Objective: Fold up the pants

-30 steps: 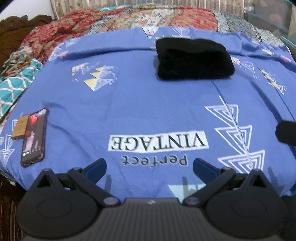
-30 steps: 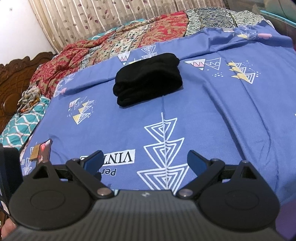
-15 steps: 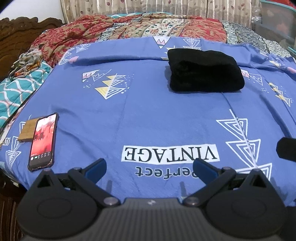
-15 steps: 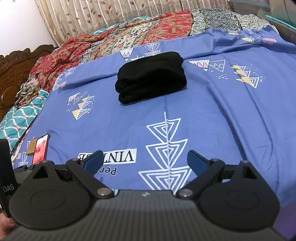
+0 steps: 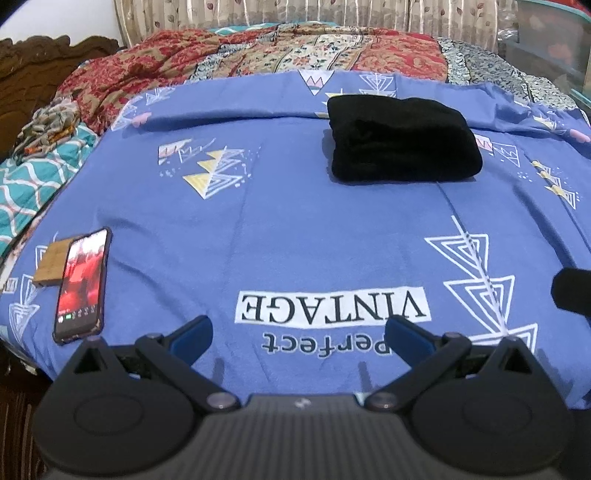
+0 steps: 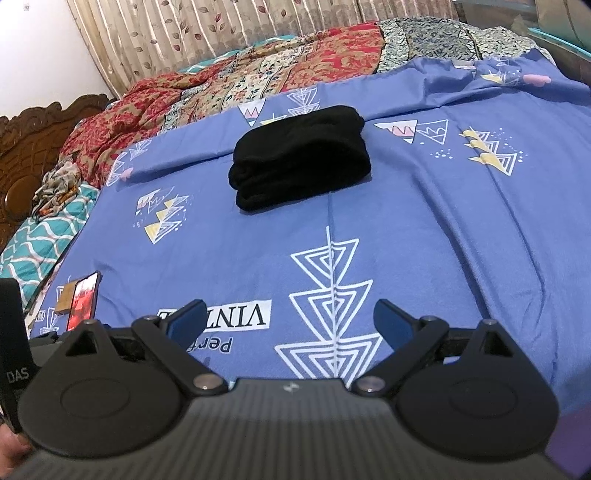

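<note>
The black pants (image 5: pixel 404 142) are sitting folded up into a thick, compact bundle on the far half of the blue bedsheet (image 5: pixel 295 229), just in front of where the sheet's far edge meets the red patterned quilt (image 5: pixel 258 59). In the right wrist view the same bundle (image 6: pixel 301 157) shows its stacked layers along the near-left side, so it's several folds deep.

Both grippers are back at the near edge of the bed, well apart from the pants, and neither is touching anything. The left gripper (image 5: pixel 297 332) has its blue-tipped fingers (image 5: pixel 192 332) spread wide with nothing between them, hovering over the upside-down "Perfect VINTAGE" print (image 5: pixel 332 304). The right gripper (image 6: pixel 290 323) is the same deal, fingers wide apart and empty, over the white stacked-triangle design (image 6: pixel 332 314).

Off to the left there's a smartphone (image 5: pixel 83 284) lying flat on the sheet with its screen lit up red, and a small wooden block (image 5: pixel 50 264) touching its far-left side. A teal patterned cloth (image 5: pixel 29 188) and a carved wooden headboard (image 6: pixel 26 147) are further left, with leaf-print curtains (image 6: pixel 221 33) behind the bed.
</note>
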The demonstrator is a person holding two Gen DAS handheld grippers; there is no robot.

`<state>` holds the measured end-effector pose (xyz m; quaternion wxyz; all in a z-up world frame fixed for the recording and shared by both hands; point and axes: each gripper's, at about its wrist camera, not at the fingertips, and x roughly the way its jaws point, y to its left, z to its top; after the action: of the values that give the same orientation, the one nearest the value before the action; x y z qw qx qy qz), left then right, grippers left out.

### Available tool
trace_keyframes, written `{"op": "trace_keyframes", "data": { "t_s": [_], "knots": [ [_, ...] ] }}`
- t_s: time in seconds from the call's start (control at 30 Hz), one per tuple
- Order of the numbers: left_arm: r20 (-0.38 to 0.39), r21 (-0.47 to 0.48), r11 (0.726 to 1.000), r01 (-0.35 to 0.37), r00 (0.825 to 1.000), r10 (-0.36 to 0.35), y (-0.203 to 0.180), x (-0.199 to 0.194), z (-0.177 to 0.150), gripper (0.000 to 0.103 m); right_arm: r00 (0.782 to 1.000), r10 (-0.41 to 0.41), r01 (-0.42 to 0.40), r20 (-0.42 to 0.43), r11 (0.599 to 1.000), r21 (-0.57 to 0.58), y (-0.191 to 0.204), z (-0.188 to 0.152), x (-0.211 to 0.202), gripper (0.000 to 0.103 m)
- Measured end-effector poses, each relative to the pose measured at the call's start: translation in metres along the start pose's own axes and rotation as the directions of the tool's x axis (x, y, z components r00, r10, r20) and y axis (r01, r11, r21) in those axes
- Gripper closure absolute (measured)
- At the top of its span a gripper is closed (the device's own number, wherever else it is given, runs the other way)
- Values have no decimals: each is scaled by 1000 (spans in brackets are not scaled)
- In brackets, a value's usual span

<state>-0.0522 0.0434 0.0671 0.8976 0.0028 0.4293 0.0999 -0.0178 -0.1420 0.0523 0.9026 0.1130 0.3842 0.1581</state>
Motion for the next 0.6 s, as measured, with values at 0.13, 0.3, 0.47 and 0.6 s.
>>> {"op": "trace_keyframes", "data": {
  "t_s": [0.13,0.3,0.47,0.6],
  "knots": [
    [55,19,1000,-20,998,19,-1,-10,14,0,1000,-1,1,29,1000,4,-3,6,-5,5],
    [137,27,999,-37,990,33,-1,-25,41,0,996,19,-17,84,1000,-17,-1,25,-14,5],
    [190,34,998,-45,981,38,-2,-39,66,0,981,62,-54,183,998,-44,5,54,-30,5],
    [210,35,998,-45,977,37,-3,-47,77,0,964,95,-85,248,995,-51,7,71,-41,5]
  ]
}}
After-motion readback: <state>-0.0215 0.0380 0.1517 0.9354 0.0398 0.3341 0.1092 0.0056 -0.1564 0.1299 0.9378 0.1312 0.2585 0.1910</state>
